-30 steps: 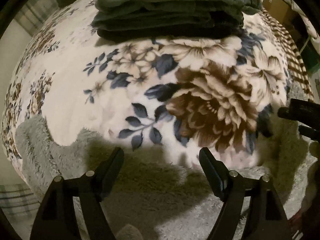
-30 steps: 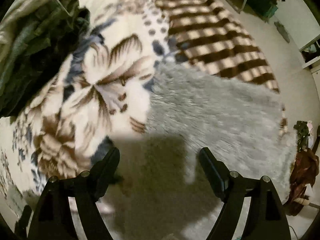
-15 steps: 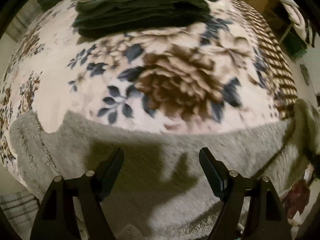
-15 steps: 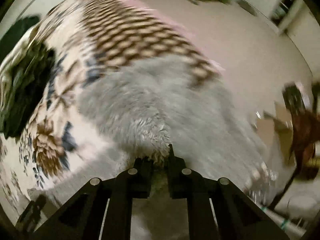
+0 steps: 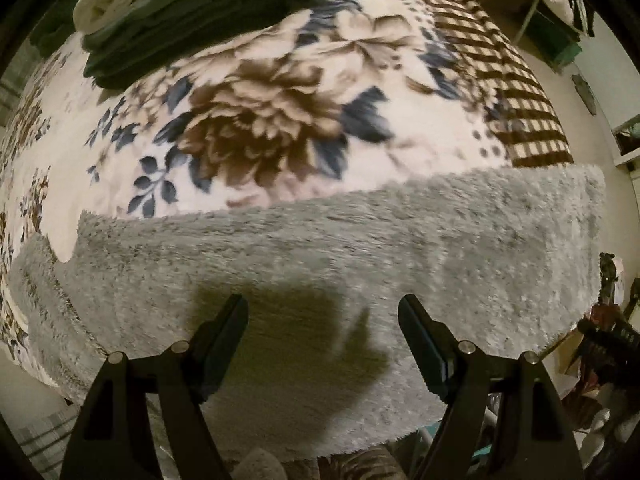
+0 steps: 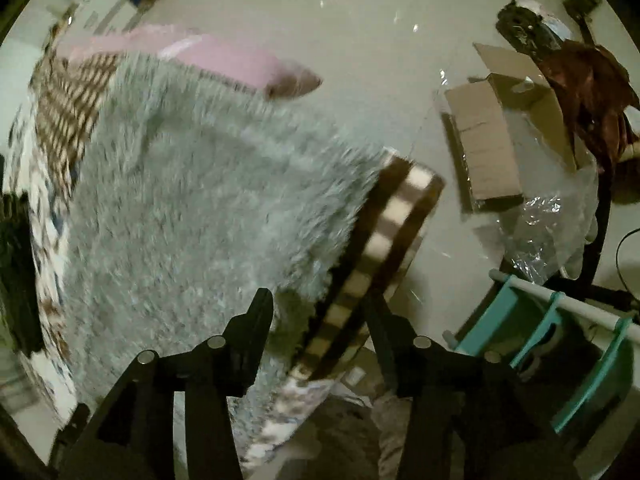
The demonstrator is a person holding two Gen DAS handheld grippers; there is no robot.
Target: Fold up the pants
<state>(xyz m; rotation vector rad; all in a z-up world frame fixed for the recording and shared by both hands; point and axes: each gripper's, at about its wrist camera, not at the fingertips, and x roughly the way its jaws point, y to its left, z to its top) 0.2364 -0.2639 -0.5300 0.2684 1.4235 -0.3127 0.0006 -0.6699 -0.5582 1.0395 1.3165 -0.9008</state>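
The grey fluffy pants [image 5: 340, 248] lie spread flat across the near edge of the flowered blanket [image 5: 260, 128] on the bed. They also show in the right wrist view [image 6: 192, 208], reaching the bed's corner. My left gripper [image 5: 322, 320] is open and empty, just above the pants' near edge. My right gripper [image 6: 320, 308] is open and empty, above the pants' end at the bed corner. Its jaws stand apart, touching nothing.
A stack of folded dark and cream clothes [image 5: 192, 12] sits at the far side of the bed. Beside the bed on the floor are a cardboard box [image 6: 492, 136], clear plastic wrap [image 6: 548, 232], a teal rack [image 6: 560, 352] and a pink pillow [image 6: 236, 60].
The right gripper shut on the pants' end, drew it out toward the bed corner, then opened and let go. The pants now lie flatter and wider. The left gripper stayed open.
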